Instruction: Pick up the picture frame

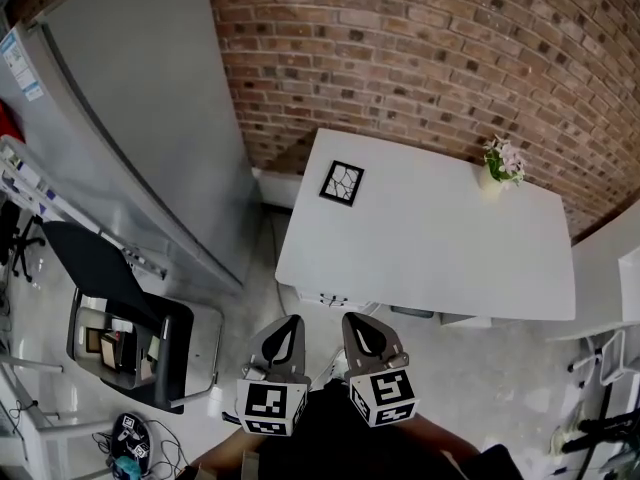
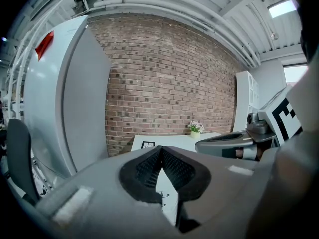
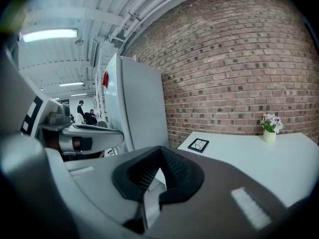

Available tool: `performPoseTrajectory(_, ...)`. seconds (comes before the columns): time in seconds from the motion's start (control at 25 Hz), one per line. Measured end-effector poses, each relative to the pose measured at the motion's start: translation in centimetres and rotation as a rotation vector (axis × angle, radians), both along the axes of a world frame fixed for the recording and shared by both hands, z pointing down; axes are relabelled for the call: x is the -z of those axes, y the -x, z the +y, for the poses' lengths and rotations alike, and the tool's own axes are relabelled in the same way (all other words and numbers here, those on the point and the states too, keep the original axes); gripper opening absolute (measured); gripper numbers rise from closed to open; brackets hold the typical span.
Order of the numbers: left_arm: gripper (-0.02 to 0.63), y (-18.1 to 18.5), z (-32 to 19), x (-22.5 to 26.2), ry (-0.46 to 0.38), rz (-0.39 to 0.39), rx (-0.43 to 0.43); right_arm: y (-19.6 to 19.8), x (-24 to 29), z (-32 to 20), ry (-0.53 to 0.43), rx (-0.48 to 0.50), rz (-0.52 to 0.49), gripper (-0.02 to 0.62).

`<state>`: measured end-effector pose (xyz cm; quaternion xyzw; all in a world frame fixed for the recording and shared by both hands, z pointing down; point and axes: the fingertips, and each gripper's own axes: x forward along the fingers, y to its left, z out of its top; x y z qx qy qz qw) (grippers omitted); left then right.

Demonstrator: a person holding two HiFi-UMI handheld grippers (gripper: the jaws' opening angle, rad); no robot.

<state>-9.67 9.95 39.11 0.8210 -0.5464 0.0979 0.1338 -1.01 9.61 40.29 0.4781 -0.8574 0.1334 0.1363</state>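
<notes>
Black picture frame (image 1: 342,182) well beyond jaws

Grey tongs (image 1: 293,320), black pads (image 2: 147,171), marker cubes (image 1: 272,408)

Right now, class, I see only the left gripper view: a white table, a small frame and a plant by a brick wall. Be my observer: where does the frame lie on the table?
Observer: The head view shows the picture frame lying flat near the table's far left corner, apart from the plant.
Operator: Are the tools over the table?
Observer: No. The left tool and right tool are both short of its near edge.
Operator: Is the right tool open?
Observer: No. The right gripper view shows its jaws shut, nothing between them.
</notes>
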Motion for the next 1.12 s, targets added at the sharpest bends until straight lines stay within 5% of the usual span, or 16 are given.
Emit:
performPoseTrajectory(0.44,-0.002,-5.2,-4.4,0.3,0.007,-0.018,0.018,-4.6,0.3,-4.8,-0.014,0.043,-0.013,0.002)
performPoseTrajectory(1.12,-0.002,-7.1,-9.4,0.1,-0.007,-0.002,-0.035,-6.7,0.2,-8.9,-0.033,-0.024,0.008,0.002)
